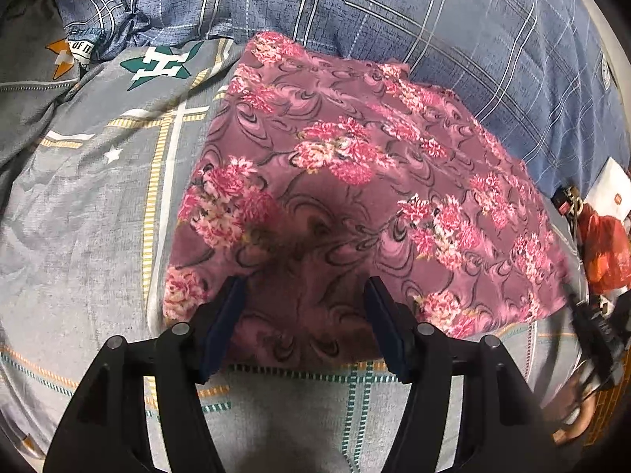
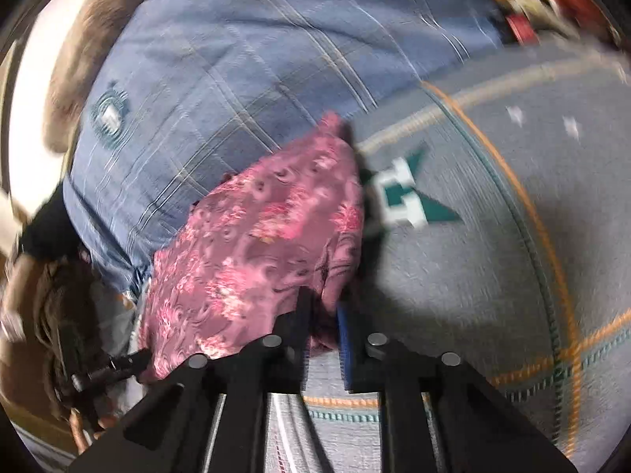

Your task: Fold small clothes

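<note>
One floral pink garment (image 1: 355, 181) lies on the grey patterned bedsheet (image 1: 79, 216), its far edge against a blue plaid quilt (image 1: 434, 19). The left gripper (image 1: 305, 295) hovers over its near edge, jaws apart, gripping nothing. The right gripper (image 2: 323, 315) is clamped on a raised corner of the cloth; an orange bag (image 1: 605, 252) sits beside the bed.

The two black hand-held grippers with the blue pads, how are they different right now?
The left hand-held gripper has its jaws apart, over the near edge of the pink flowered cloth without pinching it; the right hand-held gripper is shut on a bunched corner of that cloth. The left view is sharp, the right view blurred. The cloth lies flat by the left one, lifted and draped at the right one. Both are black with blue pads, above the grey patterned bedsheet.
</note>
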Tool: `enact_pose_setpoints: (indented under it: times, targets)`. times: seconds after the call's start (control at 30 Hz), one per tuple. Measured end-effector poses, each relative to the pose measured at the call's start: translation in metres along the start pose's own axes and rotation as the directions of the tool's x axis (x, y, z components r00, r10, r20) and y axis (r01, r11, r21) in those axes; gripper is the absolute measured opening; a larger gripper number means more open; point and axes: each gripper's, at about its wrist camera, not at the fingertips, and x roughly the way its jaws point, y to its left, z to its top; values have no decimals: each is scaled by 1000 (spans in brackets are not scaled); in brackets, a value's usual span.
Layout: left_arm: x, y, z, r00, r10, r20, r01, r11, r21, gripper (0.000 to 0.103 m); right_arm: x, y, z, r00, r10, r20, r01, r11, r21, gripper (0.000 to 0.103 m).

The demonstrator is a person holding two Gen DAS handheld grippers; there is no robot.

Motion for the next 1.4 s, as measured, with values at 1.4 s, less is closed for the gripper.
enact_pose_setpoints:
  times: [1.4]
  targets:
    - [26,-18,59,991,63,115,-66,997,26,68,120,40,55,977,-211,3,210,971,-117,30]
